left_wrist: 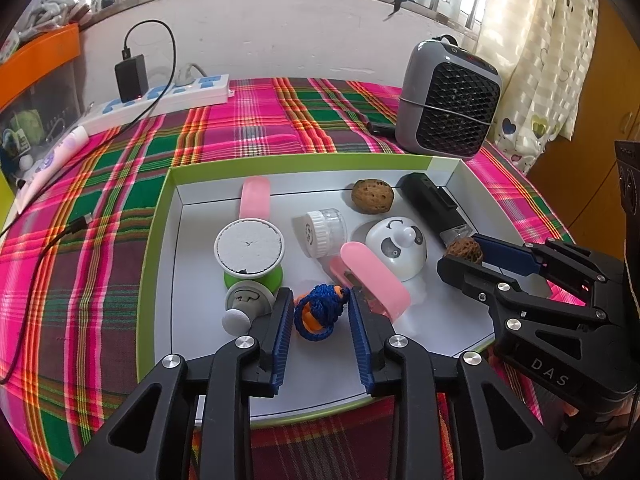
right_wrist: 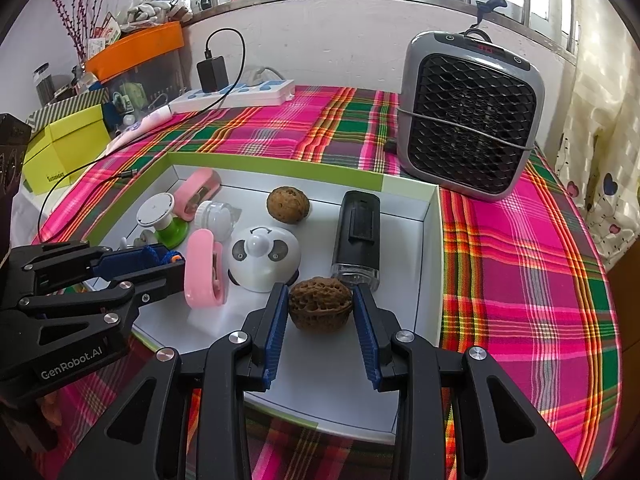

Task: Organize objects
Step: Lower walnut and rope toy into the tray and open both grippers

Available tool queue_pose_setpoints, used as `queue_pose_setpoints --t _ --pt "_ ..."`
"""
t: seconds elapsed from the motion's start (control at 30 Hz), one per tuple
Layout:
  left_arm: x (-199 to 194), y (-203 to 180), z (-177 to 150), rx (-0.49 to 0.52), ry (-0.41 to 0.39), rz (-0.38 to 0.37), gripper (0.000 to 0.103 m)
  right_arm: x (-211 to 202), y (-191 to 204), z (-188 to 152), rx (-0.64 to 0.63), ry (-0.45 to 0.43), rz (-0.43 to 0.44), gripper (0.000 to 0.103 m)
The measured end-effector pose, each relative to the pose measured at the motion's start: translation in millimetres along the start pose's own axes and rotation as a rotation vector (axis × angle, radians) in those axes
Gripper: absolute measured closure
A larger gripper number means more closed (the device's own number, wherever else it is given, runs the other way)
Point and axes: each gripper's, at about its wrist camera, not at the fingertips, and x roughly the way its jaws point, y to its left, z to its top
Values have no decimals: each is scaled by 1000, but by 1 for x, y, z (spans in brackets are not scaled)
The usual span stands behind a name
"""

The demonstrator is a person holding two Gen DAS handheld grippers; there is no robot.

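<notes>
Grey fan heater, black grille, upper right, standing on plaid tablecloth. White power strip upper centre-left by the wall, black adapter plugged in, black cable trailing left. Orange bin upper left; yellow-green box below it. Patterned curtain far right.

the right gripper reads "das", and the left gripper reads "genrobot.ai".
</notes>
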Motion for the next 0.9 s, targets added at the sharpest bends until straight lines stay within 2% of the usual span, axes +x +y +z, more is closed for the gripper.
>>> queue_pose_setpoints --t 0.1,0.23,0.9 --pt "0 0 0 1 -1 -1 71 0 0 0 2 -2 2 68" --pt "0 -1 0 -2 -1 -5 70 -1 0 0 5 -6 0 62" --pt "-8 -1 -1 0 -19 13 65 -6 -2 0 30 -21 -12 61"
